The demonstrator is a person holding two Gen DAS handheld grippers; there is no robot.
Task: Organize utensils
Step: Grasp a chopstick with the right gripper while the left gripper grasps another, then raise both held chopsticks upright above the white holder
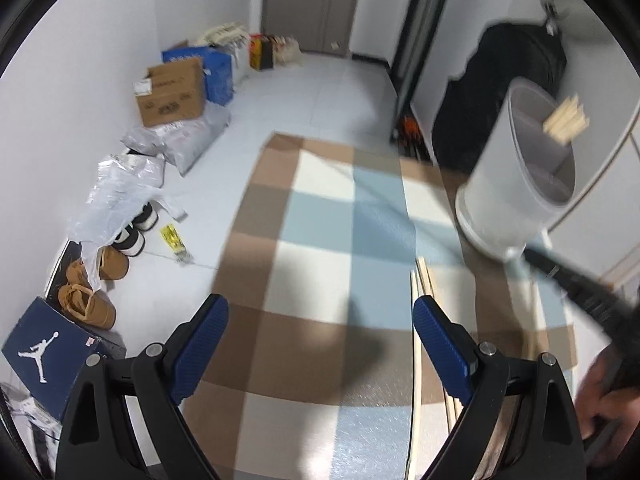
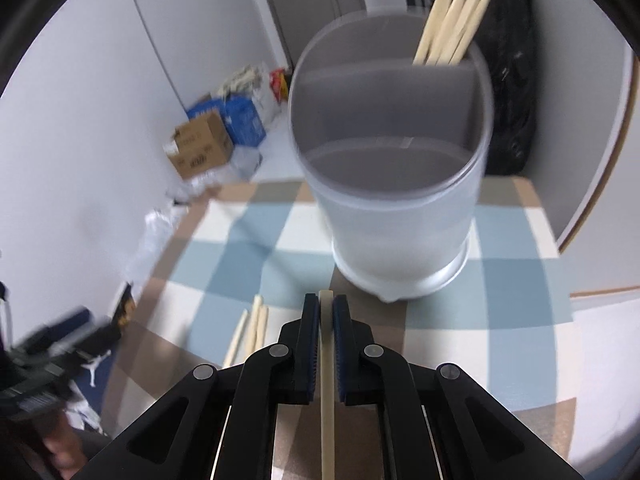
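Observation:
In the right wrist view my right gripper (image 2: 327, 304) is shut on a single pale wooden chopstick (image 2: 327, 392), which runs lengthwise between the blue pads. Just beyond it stands a white divided utensil holder (image 2: 400, 220) on the checked mat; several chopsticks (image 2: 452, 20) stand in its far compartment. Three loose chopsticks (image 2: 252, 332) lie on the mat to the left of the gripper. In the left wrist view my left gripper (image 1: 320, 316) hangs open over the mat with nothing between its fingers. The holder (image 1: 516, 184) is at the upper right, loose chopsticks (image 1: 424, 280) near the right finger.
The checked brown, blue and white mat (image 1: 320, 208) covers the table. Cardboard boxes (image 1: 172, 92), plastic bags and shoes (image 1: 88, 304) line the floor by the left wall. A black bag (image 1: 508, 80) sits behind the holder. A person's hand (image 1: 604, 392) shows at the lower right.

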